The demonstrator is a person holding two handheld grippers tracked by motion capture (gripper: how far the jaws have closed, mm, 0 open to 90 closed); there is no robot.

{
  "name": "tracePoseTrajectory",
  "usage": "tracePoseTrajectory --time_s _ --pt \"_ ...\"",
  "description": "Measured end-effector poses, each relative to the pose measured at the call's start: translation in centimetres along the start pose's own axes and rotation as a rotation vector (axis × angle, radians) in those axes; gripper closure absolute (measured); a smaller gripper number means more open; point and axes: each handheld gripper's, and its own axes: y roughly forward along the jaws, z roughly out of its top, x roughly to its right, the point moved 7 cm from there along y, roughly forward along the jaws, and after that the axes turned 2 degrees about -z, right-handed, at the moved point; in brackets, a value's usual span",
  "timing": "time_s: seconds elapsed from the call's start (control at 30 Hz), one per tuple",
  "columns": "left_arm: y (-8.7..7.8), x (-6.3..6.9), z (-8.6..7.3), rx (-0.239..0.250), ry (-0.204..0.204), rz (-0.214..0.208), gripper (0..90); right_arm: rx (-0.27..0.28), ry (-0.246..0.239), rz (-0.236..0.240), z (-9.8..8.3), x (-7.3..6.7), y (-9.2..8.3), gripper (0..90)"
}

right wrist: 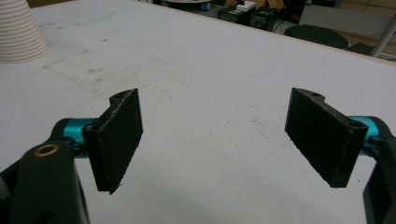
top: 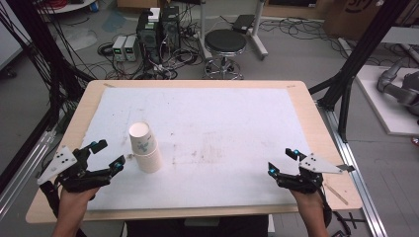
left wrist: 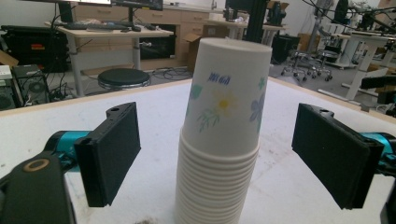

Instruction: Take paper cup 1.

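Both tongs gape wide, gripping nothing: left tongs flank the cup stack; right tongs over bare table.

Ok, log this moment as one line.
left tool: open, straddling cup stack, no contact | right tool: open, empty | cup stack: upside down on table

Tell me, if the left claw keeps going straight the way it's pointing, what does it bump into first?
Probably the stack of paper cups. It stands upside down on the table, right ahead of the left claw, centred between its open jaws, which do not touch it.
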Motion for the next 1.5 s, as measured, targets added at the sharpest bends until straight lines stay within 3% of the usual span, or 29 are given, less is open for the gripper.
tracePoseTrajectory --time_s 0.53,0.87,1.5 --pt "3.4 1.1 2.6 -0.036 0.03 -0.03 15.2 -0.007 0.001 0.002 -0.2 0.0 -0.2 19.7" --pt "5.8 1.1 2.6 -0.082 0.031 -0.026 15.2 -0.011 0.004 0.005 -0.2 0.0 -0.2 19.8" --pt "7.9 1.2 2.0 -0.123 0.029 -0.035 20.4 -0.011 0.01 0.002 -0.4 0.3 -0.5 19.9"
